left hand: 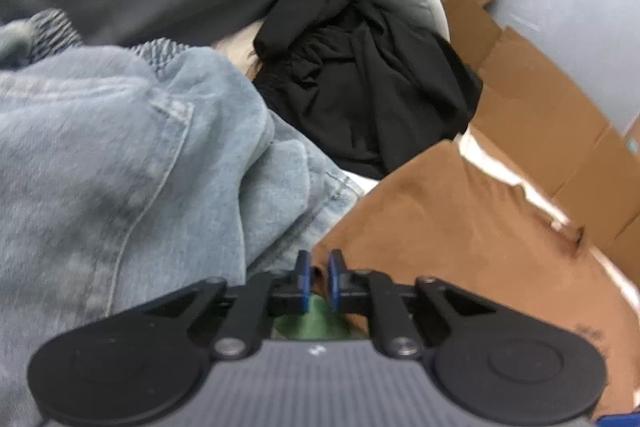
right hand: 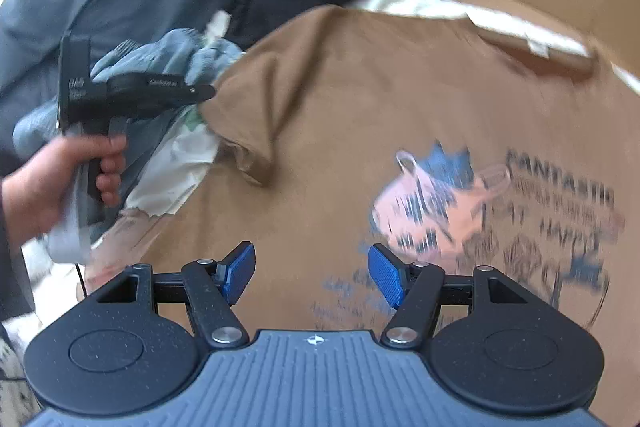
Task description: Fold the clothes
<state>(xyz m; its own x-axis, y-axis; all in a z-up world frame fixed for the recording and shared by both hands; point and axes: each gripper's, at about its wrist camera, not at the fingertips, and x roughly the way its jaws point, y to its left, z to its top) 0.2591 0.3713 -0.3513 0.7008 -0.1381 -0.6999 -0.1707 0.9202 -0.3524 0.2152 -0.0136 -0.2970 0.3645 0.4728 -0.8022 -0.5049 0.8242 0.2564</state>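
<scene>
Cardboard boxes back a cluttered surface. At left, jeans and a black garment lie heaped. The left gripper, jaws narrowed on the brown shirt's sleeve edge, likely pulls it flat; the right gripper hovers above the print, jaws wide.

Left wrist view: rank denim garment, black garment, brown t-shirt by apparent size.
1. denim garment, largest, though it lies nearest the lens, which inflates it.
2. brown t-shirt.
3. black garment, smallest; it also lies farther off, so true size is unsure.
</scene>
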